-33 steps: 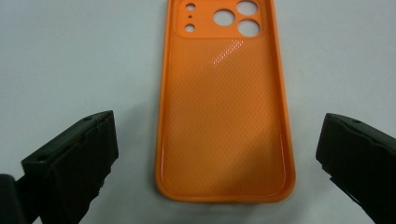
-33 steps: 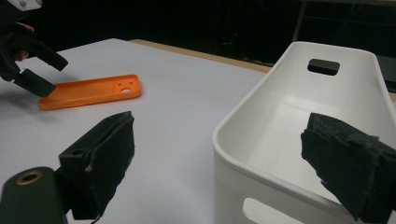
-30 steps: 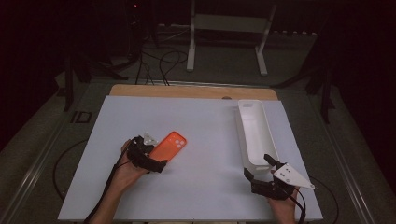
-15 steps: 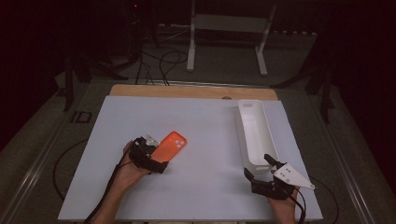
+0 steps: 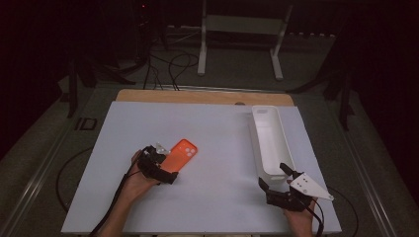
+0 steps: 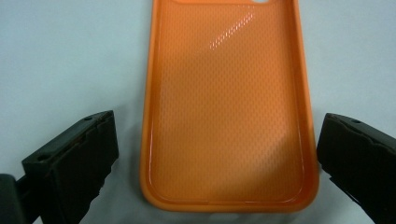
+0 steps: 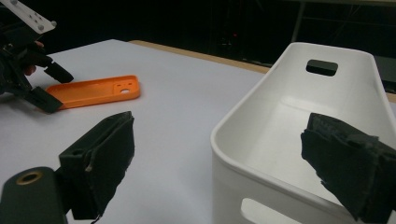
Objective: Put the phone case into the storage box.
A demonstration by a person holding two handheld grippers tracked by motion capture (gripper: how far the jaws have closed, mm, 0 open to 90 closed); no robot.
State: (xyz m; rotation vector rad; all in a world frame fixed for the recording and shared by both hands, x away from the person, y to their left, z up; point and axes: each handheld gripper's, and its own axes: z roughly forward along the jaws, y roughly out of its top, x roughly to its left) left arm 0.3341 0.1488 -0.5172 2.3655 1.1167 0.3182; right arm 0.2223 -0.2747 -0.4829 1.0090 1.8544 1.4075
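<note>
An orange phone case (image 5: 182, 153) lies flat on the white table top (image 5: 217, 148), hollow side up. My left gripper (image 5: 166, 165) is open at the case's near end, one jaw on each side of it. In the left gripper view the case (image 6: 229, 107) sits between the two black jaws with a gap on both sides, and the left gripper (image 6: 219, 135) is not touching it. My right gripper (image 5: 272, 175) is open and holds nothing, just in front of the near end of a long white bin (image 5: 271, 143). In the right gripper view the bin (image 7: 299, 107) is empty.
The right gripper view shows the orange case (image 7: 93, 91) far to the left with the other gripper (image 7: 39, 86) at its end. A wooden board edge (image 5: 202, 96) runs along the table's far side. Beyond it are stand legs and cables on a dark floor.
</note>
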